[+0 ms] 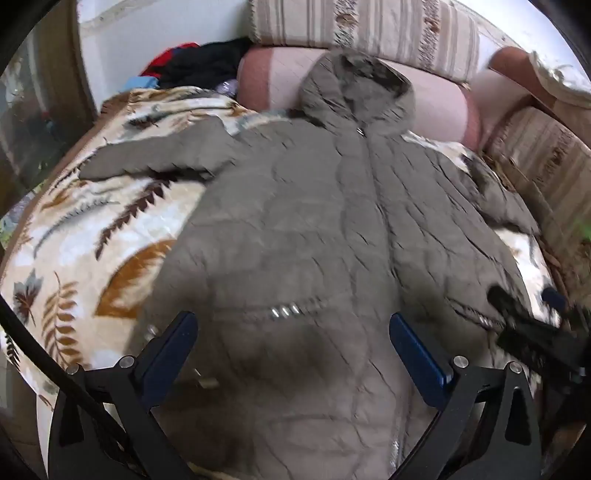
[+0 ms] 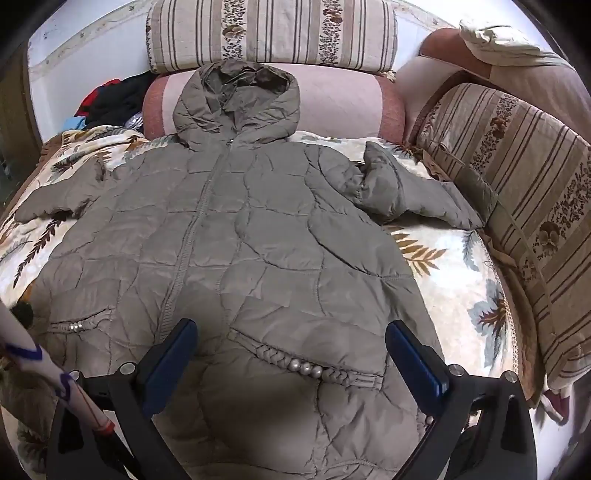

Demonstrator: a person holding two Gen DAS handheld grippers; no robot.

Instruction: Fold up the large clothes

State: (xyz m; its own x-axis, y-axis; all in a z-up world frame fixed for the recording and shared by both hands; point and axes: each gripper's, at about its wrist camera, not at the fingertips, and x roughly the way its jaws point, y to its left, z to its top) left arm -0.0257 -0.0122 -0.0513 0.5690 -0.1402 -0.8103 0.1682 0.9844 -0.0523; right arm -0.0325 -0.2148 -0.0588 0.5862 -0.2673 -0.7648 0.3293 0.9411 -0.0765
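Grey-brown quilted fabric fills the middle of both views: a hooded jacket (image 2: 236,229) lies flat, front side up and zipped, on a blanket (image 2: 461,280) with a leaf pattern that covers the sofa seat. The hood (image 2: 236,99) rests against a pink bolster (image 2: 340,103) at the back edge of the seat, and above the bolster stands a striped cushion (image 2: 273,33). One sleeve (image 2: 413,192) is bent and lies toward the right edge of the seat, just beside another striped cushion (image 2: 524,177); the other sleeve (image 1: 147,158) stretches out toward the left edge. A pile of dark and red clothes (image 1: 195,62) sits in the back left corner. The left gripper (image 1: 293,332) hangs over the lower part of the jacket with its blue fingers (image 1: 173,350) wide apart and holding nothing. The right gripper (image 2: 291,338) is also spread open over the lower front, above a pocket (image 2: 306,365) trimmed with a braid and pearls. The left wrist view is blurred.
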